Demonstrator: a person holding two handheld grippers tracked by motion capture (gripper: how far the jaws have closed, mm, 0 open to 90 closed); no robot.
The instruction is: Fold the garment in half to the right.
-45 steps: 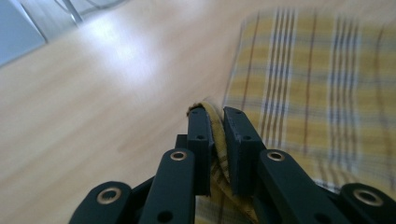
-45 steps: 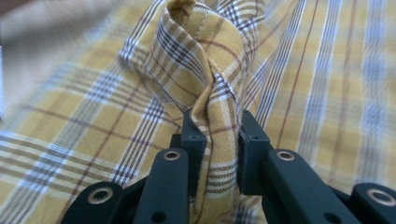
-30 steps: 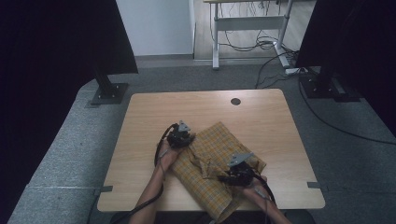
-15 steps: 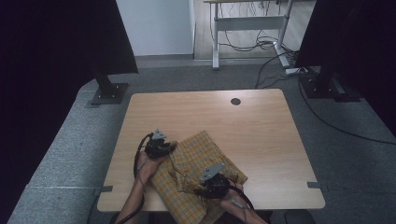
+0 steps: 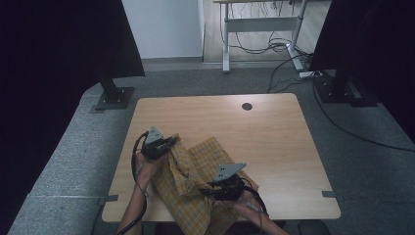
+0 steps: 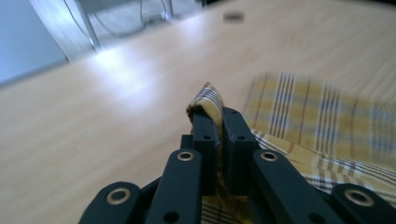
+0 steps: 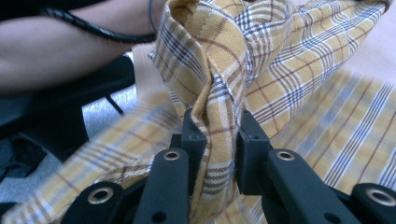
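Yellow plaid cloth (image 5: pixel 195 181), one piece, lies bunched at the near edge of one wooden table (image 5: pixel 274 132). Two grippers hold it: the left gripper (image 5: pixel 169 144) has just closed on a corner, the right gripper (image 5: pixel 208 188) pinches a thick fold.

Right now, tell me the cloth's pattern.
Yellow plaid with dark and white lines; the cloth shows best in the right gripper view.

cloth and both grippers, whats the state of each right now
yellow plaid cloth: crumpled, pinched at two places and partly lifted, near edge hanging over the table's front
left gripper: shut on a thin edge of the cloth, jaws have just been closing
right gripper: shut on a thick bunched fold of the cloth
table: bare wood on its far half, small round cap set in the top
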